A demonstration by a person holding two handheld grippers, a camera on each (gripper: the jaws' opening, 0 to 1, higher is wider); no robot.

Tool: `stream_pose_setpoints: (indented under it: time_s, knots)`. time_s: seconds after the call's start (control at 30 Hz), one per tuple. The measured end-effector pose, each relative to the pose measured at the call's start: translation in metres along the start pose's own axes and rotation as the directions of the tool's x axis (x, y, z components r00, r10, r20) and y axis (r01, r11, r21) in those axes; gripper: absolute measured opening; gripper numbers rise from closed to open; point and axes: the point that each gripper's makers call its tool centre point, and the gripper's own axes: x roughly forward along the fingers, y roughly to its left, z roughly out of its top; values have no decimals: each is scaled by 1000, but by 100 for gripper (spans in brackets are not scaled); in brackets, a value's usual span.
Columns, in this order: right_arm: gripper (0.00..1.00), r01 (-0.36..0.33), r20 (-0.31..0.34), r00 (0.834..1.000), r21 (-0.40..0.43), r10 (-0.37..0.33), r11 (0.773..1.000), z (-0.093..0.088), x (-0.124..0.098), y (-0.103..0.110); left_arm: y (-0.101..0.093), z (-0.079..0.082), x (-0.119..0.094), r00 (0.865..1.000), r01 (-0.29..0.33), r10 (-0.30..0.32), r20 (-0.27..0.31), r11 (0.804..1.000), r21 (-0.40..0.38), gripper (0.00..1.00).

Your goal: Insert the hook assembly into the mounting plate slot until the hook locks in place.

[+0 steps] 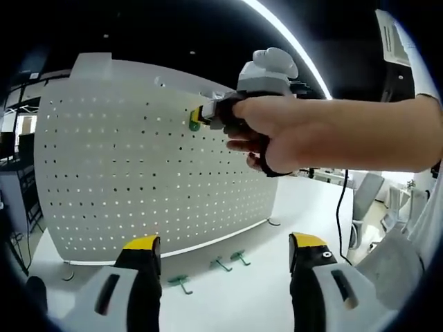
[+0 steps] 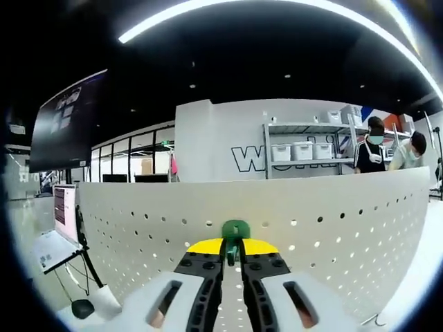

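A: Nearest to us in the right gripper view, our right gripper [image 2: 232, 257] has its yellow-tipped jaws closed on the green hook [image 2: 234, 233], whose rounded head pokes out just past the tips. Right behind it stands the white pegboard [image 2: 346, 228], so we judge the hook is at or nearly at a hole near the board's top edge.

B: And the left gripper [image 1: 225, 250]?

A: In the left gripper view its jaws are spread apart and hold nothing, low over the white table [image 1: 277, 290]. Beyond them, three spare hooks [image 1: 220, 264] lie on the table at the foot of the board. Farther up, a hand [image 1: 291, 135] holds the other gripper against the board, the green hook showing at its tip.

B: What could go wrong?

A: We'd say the hook could meet the board tilted, miss the holes and fail to lock. A hard push could also rock the board, since nothing steadies it. Whether the hook's prongs are already in, we can't tell; the jaws hide them.
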Motion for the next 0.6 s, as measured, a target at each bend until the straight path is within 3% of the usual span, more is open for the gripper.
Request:
stream_pose_setpoints:
  time_s: [0.3,0.6]
  knots:
    - [27,-89,-3,996,-16,89,996,0,-4,16,0,1,-1,1000,-9,9,-3,1000,3,77]
    - [43,-133,14,991,-9,133,991,2,-10,16,0,-1,-1,1000,-16,16,-8,1000,3,78]
